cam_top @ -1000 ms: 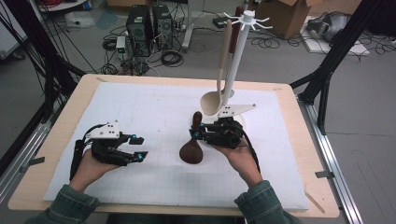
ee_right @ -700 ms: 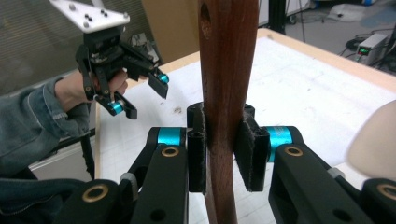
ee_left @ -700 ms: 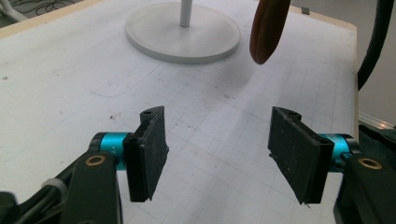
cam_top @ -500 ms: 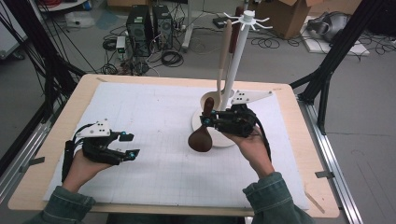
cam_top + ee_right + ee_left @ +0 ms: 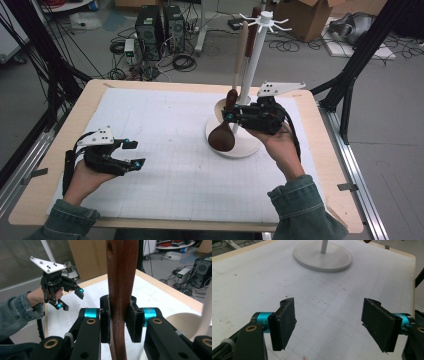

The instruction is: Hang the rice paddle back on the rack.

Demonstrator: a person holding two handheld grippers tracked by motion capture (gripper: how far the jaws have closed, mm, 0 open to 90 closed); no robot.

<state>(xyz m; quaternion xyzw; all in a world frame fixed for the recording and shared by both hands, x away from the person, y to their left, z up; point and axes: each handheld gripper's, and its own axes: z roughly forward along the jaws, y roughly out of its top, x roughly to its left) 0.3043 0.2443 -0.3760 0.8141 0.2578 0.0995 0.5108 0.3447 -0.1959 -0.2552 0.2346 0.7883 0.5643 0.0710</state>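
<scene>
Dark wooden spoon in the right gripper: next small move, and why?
Probably keep raising the dark brown wooden spoon toward the hooks of the white utensil stand. The right gripper clamps its handle, hole end up, but the spoon sits low beside the pole, well under the hooks.

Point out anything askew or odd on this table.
Nothing stands out. The right tongs grip a dark wooden spoon beside the white rack; the left tongs are open over the mat.

Dark wooden spoon (image 5: 223,131) lifted, bowl down, over white stand base (image 5: 250,148).
</scene>
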